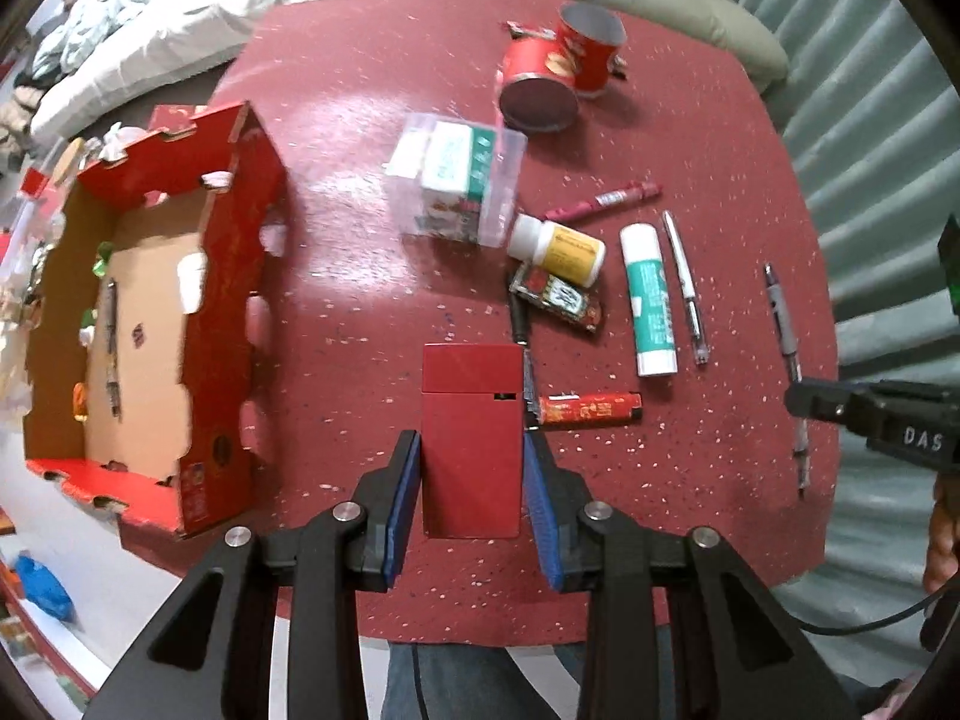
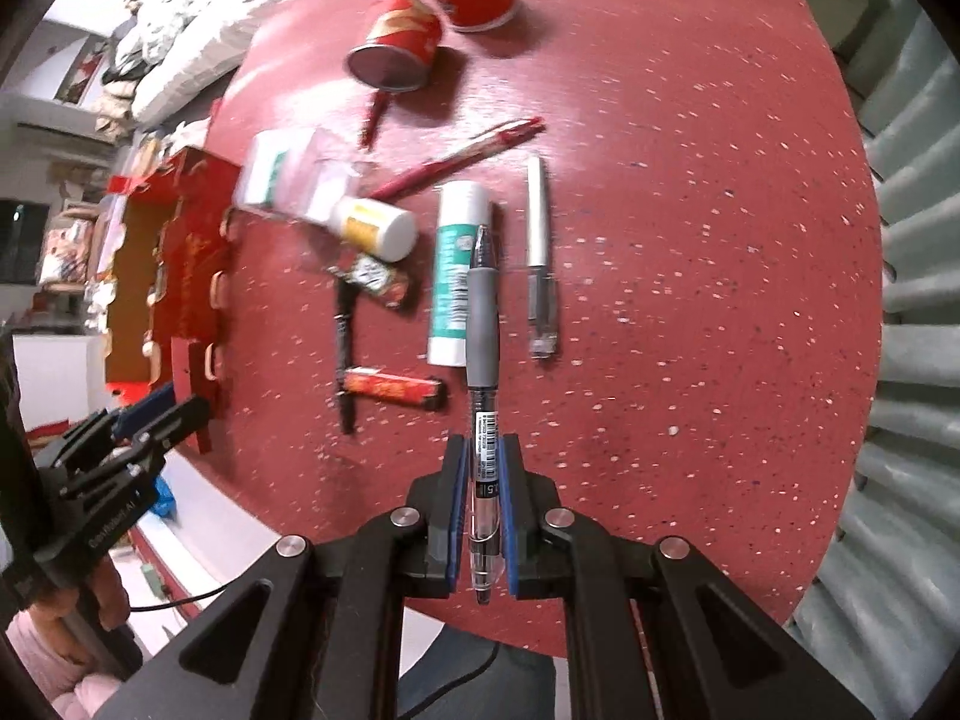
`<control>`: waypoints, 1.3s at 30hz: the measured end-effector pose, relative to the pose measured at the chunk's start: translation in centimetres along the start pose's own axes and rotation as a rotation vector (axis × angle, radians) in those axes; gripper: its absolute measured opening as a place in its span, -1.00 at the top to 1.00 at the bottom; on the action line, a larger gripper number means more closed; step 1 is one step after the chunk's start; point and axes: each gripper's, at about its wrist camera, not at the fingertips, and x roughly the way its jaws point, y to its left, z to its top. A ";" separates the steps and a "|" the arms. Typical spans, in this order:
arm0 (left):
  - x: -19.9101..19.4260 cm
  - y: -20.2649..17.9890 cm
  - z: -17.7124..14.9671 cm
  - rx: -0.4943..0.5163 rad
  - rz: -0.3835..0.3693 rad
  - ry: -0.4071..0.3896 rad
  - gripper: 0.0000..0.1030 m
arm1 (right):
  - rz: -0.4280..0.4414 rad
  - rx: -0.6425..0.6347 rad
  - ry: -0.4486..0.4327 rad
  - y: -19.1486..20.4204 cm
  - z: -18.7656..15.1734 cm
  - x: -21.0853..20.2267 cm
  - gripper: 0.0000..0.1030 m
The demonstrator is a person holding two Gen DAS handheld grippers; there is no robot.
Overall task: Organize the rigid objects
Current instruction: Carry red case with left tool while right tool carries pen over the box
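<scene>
My left gripper (image 1: 471, 441) is shut on a flat red box (image 1: 471, 438), held above the red table (image 1: 360, 276). My right gripper (image 2: 485, 447) is shut on a grey-grip pen (image 2: 483, 360) that points forward over the table; the pen also shows in the left wrist view (image 1: 786, 354). An open red cardboard box (image 1: 144, 324) stands at the table's left, with pens lying inside it. Loose on the table lie a glue stick (image 1: 648, 300), a silver pen (image 1: 684, 288), a red pen (image 1: 606, 201), a white bottle (image 1: 558, 249) and a red lighter (image 1: 591, 408).
A clear plastic container (image 1: 459, 180) with small cartons lies mid-table. Two red snack cans (image 1: 561, 69) stand at the far side. A small printed packet (image 1: 558, 297) and a black pen (image 2: 345, 348) lie near the lighter. A bed and a cushion lie beyond the table.
</scene>
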 end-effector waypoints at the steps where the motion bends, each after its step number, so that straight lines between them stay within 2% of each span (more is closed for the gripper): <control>1: -0.1 0.7 -0.1 -0.008 0.003 -0.005 0.29 | 0.006 -0.013 0.001 0.6 0.0 -0.1 0.78; 8: 0.1 5.5 -0.6 -0.054 0.011 -0.031 0.29 | 0.001 -0.056 -0.032 4.5 0.8 0.2 0.78; 12: -0.3 8.7 -0.3 -0.060 -0.008 -0.044 0.29 | 0.002 -0.035 -0.056 7.0 0.7 0.6 0.78; 17: -0.7 12.4 0.3 -0.019 -0.029 -0.058 0.29 | -0.010 0.011 -0.078 10.5 0.2 1.3 0.78; 21: -1.2 15.4 0.8 -0.051 -0.035 -0.066 0.29 | -0.002 0.016 -0.086 14.2 0.1 1.7 0.78; 26: -2.1 19.4 1.3 -0.111 -0.001 -0.109 0.29 | 0.000 -0.067 -0.101 20.3 1.4 2.2 0.78; 33: -2.2 24.5 1.3 -0.238 0.071 -0.120 0.29 | 0.022 -0.240 -0.112 29.1 3.9 3.0 0.78; 39: -1.9 27.5 0.8 -0.315 0.097 -0.115 0.29 | 0.031 -0.362 -0.085 35.0 4.8 4.4 0.78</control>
